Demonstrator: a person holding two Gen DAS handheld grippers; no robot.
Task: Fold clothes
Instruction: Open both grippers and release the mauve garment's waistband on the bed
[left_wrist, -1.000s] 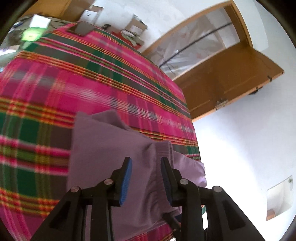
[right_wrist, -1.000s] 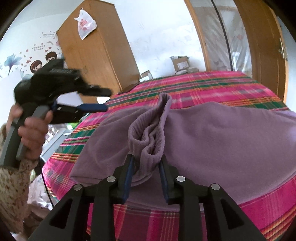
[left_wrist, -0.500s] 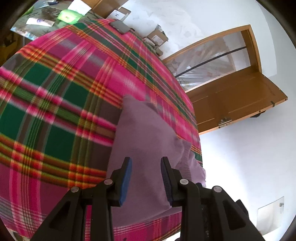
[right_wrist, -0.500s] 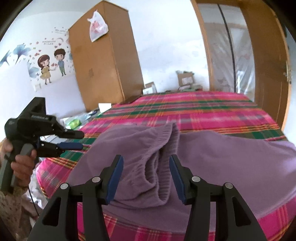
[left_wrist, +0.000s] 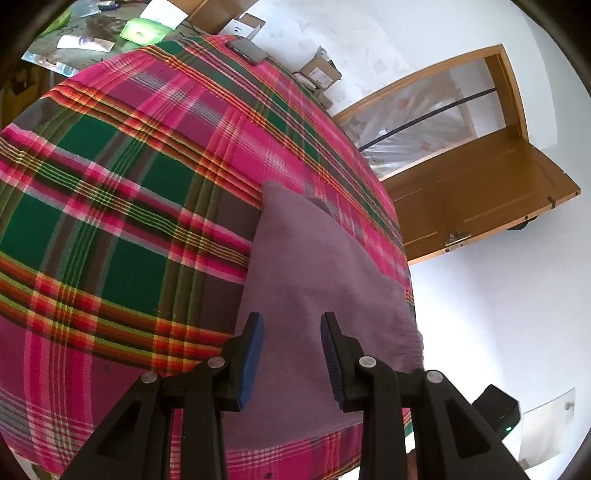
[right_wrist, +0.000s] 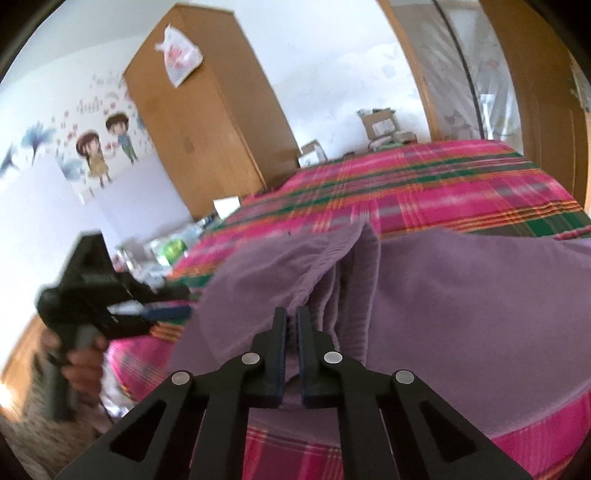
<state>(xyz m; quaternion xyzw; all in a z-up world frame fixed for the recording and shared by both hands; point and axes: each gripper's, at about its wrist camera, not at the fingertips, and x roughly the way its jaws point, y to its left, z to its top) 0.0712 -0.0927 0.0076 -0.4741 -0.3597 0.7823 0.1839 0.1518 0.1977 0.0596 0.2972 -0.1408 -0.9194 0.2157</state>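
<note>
Two grippers: right gripper (right_wrist: 291, 317) pinches the purple garment's (right_wrist: 461, 295) gathered waistband directly ahead; left gripper (left_wrist: 291, 325), spread and empty, hovers over its left edge.

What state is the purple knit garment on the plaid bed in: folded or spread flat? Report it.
Partly folded. The purple knit garment lies doubled, its ribbed hem bunched into upright pleats, on the pink-and-green plaid bedspread; the right gripper pinches that hem.

From my seat the plaid bedspread (left_wrist: 110, 206) lies bare left of the purple garment (left_wrist: 314, 266); a phone (left_wrist: 246, 50) sits at the far edge (well apart), wardrobe (right_wrist: 207, 122) beyond.
</note>
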